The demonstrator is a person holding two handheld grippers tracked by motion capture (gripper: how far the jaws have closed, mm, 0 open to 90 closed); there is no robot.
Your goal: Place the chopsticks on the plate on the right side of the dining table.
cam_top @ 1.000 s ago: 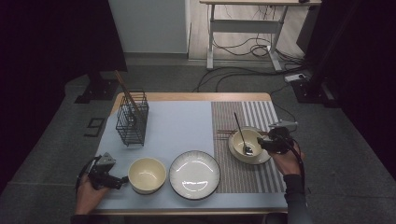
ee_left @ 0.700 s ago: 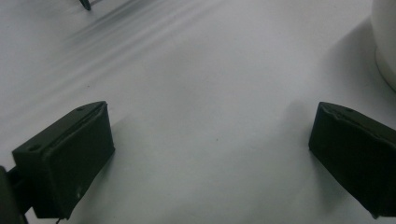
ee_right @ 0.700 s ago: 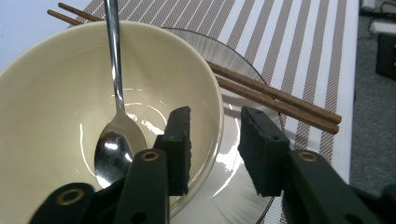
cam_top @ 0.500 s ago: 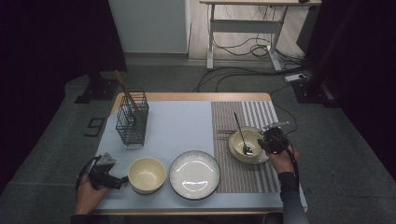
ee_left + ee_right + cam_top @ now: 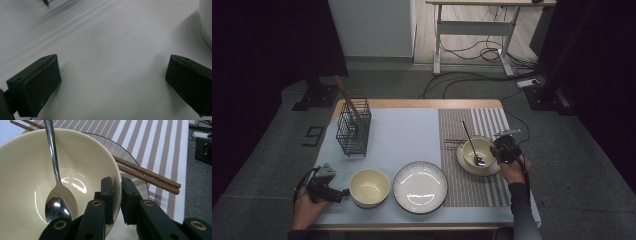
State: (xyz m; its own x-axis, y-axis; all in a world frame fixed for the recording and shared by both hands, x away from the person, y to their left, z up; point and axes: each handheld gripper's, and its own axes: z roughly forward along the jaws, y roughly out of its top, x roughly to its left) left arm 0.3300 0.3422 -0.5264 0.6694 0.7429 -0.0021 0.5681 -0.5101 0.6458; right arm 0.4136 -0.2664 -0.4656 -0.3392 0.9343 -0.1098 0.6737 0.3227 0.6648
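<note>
- R gripper (image 5: 117,195) has just been closing; jaws now clamp the rim of the cream bowl (image 5: 27,165), one pad inside the wall, one outside.
- That bowl (image 5: 477,155) sits on a plate (image 5: 140,187) on the striped mat (image 5: 472,125), at table's right side.
- Spoon (image 5: 56,195) lies in the bowl, handle leaning up over far rim.
- Chopsticks (image 5: 150,176) rest across the plate, behind the bowl.
- L gripper (image 5: 343,192) wide open, nothing between pads, low over grey mat (image 5: 107,37), just beside a second cream bowl (image 5: 369,186).

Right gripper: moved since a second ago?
Yes. The right gripper has shifted slightly left toward the bowl on the striped mat; its jaws have just been closing, one inside and one outside the bowl's rim.
</note>
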